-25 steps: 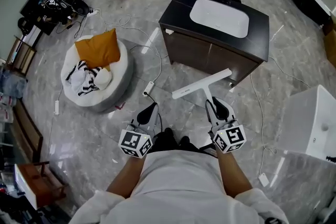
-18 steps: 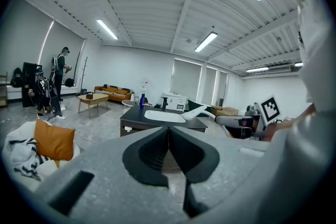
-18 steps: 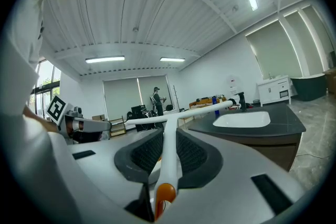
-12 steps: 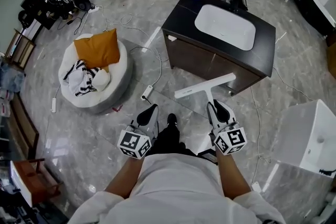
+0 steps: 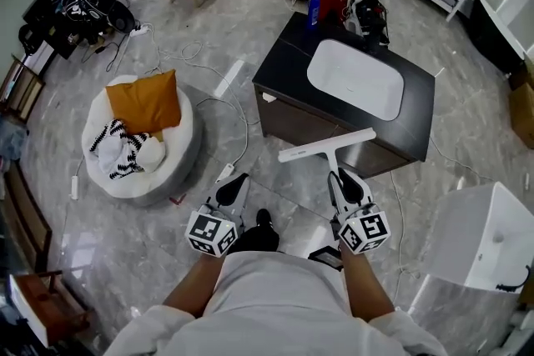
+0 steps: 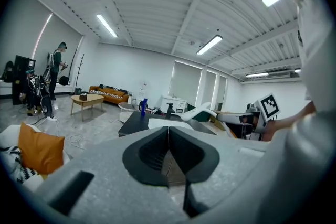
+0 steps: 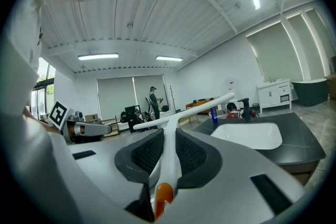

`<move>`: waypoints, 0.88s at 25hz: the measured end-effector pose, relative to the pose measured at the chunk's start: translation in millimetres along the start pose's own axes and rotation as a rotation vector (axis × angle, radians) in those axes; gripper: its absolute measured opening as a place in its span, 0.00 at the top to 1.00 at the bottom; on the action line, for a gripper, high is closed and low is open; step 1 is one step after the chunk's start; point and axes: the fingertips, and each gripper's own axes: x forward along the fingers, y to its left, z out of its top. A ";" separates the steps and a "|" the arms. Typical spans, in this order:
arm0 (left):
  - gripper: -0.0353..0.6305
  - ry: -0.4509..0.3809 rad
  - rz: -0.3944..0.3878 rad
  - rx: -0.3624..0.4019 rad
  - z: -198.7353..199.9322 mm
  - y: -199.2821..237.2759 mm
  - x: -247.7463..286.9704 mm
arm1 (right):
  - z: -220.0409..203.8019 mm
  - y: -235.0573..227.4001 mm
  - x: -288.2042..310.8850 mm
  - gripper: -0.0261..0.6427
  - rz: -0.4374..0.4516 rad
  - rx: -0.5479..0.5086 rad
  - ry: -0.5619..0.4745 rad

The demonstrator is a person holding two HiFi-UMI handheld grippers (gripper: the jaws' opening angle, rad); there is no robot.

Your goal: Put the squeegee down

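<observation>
Squeegee [image 5: 327, 146]: white, handle is clamped between the jaws of the right gripper [image 5: 346, 179], as before; blade is held aloft before the near edge of the dark sink counter [image 5: 288, 67]. Left gripper [image 5: 234, 186]: jaws closed together, nothing held, unchanged.

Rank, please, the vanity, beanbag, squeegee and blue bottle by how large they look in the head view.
1. vanity, largest
2. beanbag
3. squeegee, held up nearer the camera, so it looks bigger than it is
4. bottle, smallest, and farthest away
</observation>
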 end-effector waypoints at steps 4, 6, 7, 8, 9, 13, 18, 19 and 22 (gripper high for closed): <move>0.92 -0.004 -0.011 -0.010 13.1 34.6 30.5 | 10.9 -10.5 45.0 0.85 0.000 -0.003 0.006; 0.92 -0.008 -0.015 -0.014 18.9 53.1 44.0 | 14.5 -12.4 68.1 0.85 0.004 -0.002 0.009; 0.92 -0.010 -0.017 -0.015 22.1 62.0 50.6 | 16.8 -12.8 79.6 0.85 0.009 -0.005 0.009; 0.92 -0.014 -0.019 -0.015 25.8 70.2 57.1 | 19.4 -13.7 90.4 0.85 0.013 -0.009 0.010; 0.92 -0.020 -0.021 -0.015 30.0 77.5 63.5 | 22.1 -15.2 100.7 0.85 0.015 -0.014 0.009; 0.92 -0.041 -0.022 -0.009 43.8 103.3 85.0 | 35.7 -20.5 135.9 0.85 0.023 -0.023 -0.003; 0.92 -0.046 -0.001 -0.043 47.5 129.5 108.0 | 41.8 -35.5 165.6 0.85 0.030 -0.026 0.006; 0.92 -0.044 0.004 -0.048 46.9 135.0 114.2 | 40.8 -41.3 172.2 0.85 0.030 -0.022 0.008; 0.92 -0.034 0.019 -0.056 47.3 152.8 138.3 | 39.4 -61.9 196.7 0.85 0.034 -0.007 0.012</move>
